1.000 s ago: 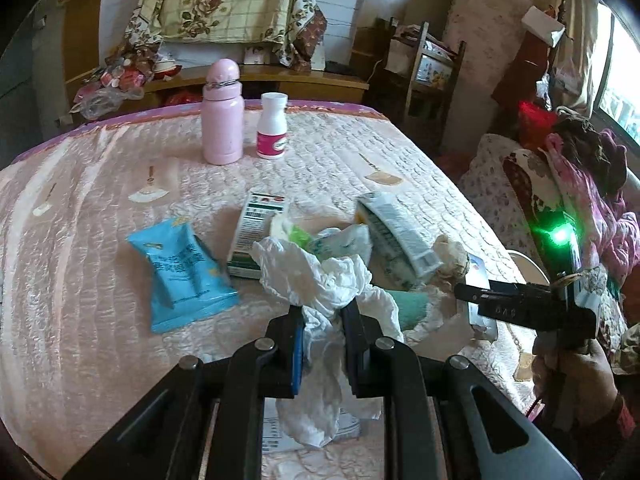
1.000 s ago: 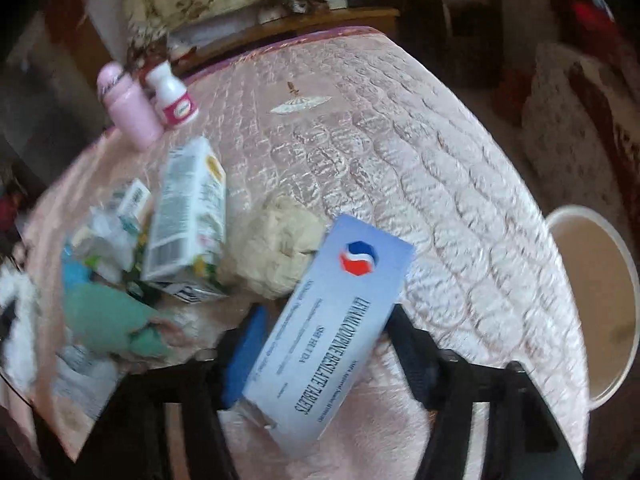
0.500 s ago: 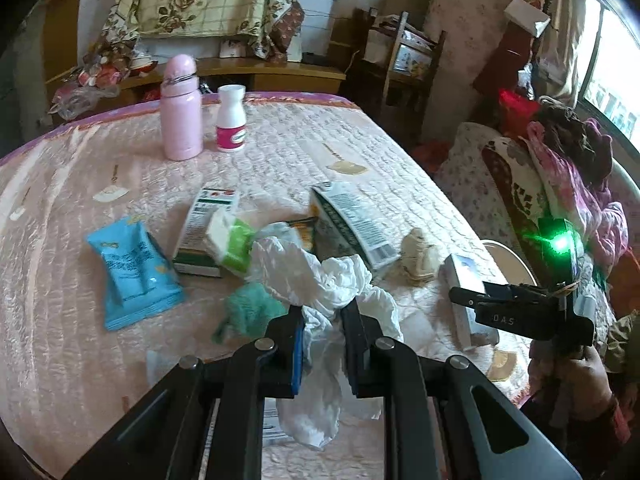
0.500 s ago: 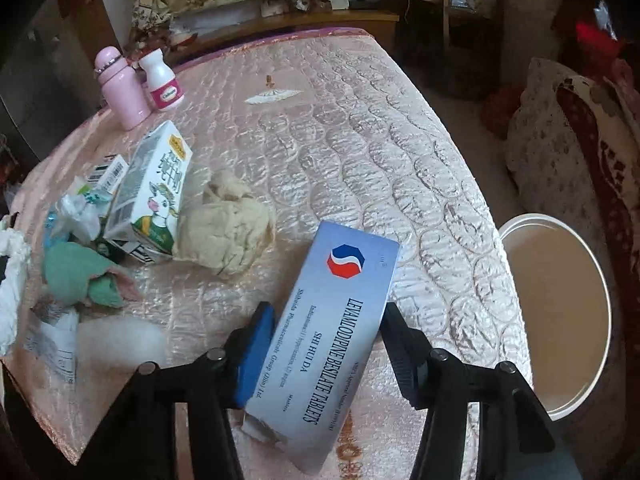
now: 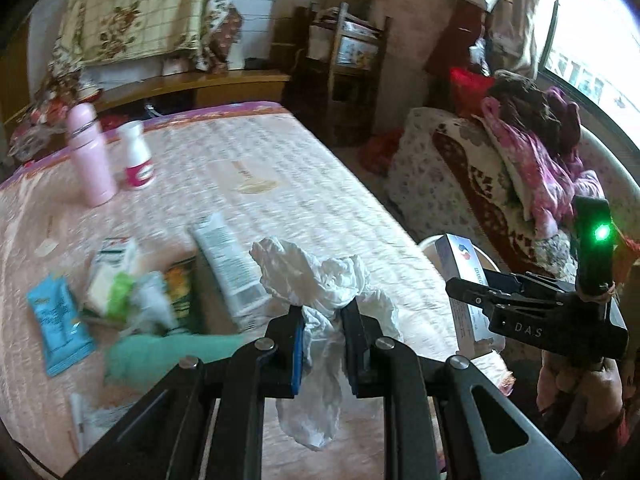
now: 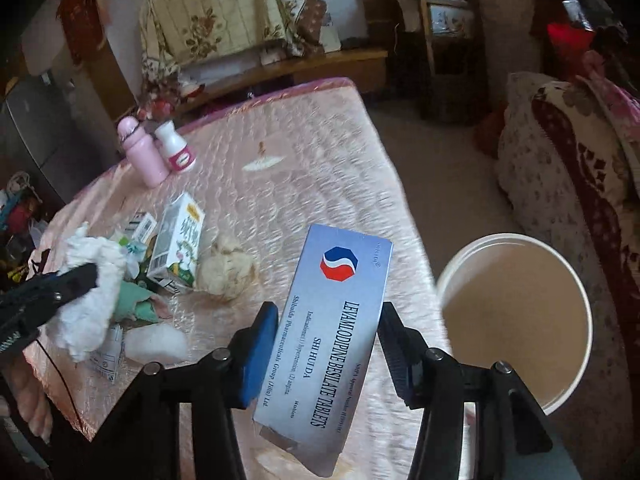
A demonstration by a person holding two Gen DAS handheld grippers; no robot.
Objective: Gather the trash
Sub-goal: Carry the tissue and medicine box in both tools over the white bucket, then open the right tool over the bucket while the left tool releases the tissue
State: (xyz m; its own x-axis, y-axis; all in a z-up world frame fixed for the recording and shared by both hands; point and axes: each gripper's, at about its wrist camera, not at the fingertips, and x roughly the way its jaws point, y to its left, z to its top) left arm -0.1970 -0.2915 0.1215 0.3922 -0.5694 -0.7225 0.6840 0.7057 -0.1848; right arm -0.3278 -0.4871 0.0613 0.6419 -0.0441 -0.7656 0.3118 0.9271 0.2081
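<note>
My left gripper point(image 5: 322, 316) is shut on a crumpled white tissue point(image 5: 316, 276) and holds it above the pink quilted table point(image 5: 280, 184). It also shows in the right wrist view point(image 6: 90, 276). My right gripper point(image 6: 328, 320) is shut on a silver tablet box point(image 6: 332, 340), held above the table's right edge, next to a round white bin point(image 6: 516, 320) on the floor. The box also shows in the left wrist view point(image 5: 460, 264). Other trash lies on the table: a milk carton point(image 6: 180, 240), a beige paper wad point(image 6: 226, 270), a green wrapper point(image 6: 134, 302), a blue packet point(image 5: 58, 320).
A pink bottle point(image 6: 140, 152) and a white pill bottle point(image 6: 176, 146) stand at the table's far side. A sofa with piled clothes point(image 5: 532, 152) is to the right. A wooden chair point(image 5: 348, 64) stands behind the table.
Both grippers have swung right with their loads. The tablet box has risen off the table and now hangs near the bin. The tissue has moved towards the table's right side.
</note>
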